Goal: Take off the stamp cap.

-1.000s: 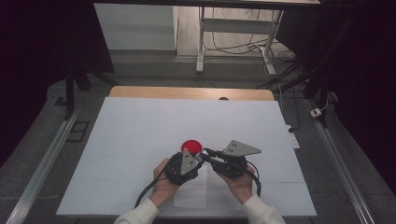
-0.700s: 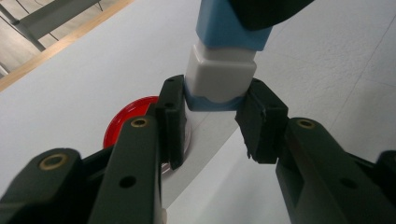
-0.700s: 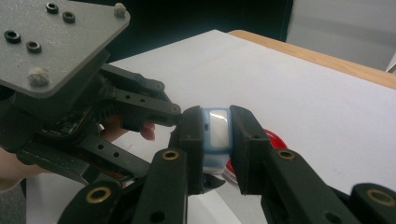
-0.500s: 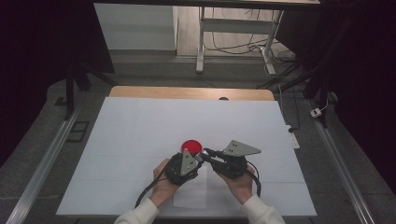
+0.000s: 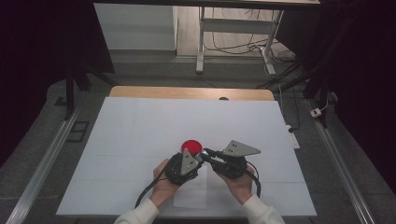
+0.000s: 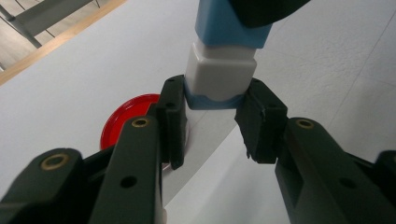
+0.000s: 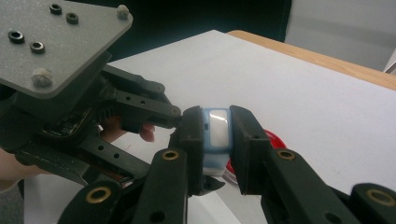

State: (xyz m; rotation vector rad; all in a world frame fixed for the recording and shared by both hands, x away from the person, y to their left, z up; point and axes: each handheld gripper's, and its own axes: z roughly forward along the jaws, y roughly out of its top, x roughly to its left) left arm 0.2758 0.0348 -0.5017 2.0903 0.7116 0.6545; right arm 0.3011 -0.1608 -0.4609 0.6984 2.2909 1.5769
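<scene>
A small blue and white block (image 6: 222, 70) is held between both grippers, just above the white table. My right gripper (image 7: 215, 140) is shut on its blue end (image 7: 217, 130). My left gripper (image 6: 215, 116) meets it from the other side, and its jaws have just been closing on the white end, with the pads now against the blue band. In the high view the left gripper (image 5: 201, 157) and right gripper (image 5: 206, 153) touch tips at the table's middle front. A red round lid (image 5: 191, 145) lies flat right behind them, also seen as the red lid (image 6: 126, 121) under my left jaw.
The white table cover (image 5: 140, 130) spreads wide to the left, right and back, up to a wooden edge (image 5: 187, 92). A loose white sheet (image 5: 191, 193) lies under the hands near the front edge. Metal rails (image 5: 42, 172) run along both sides.
</scene>
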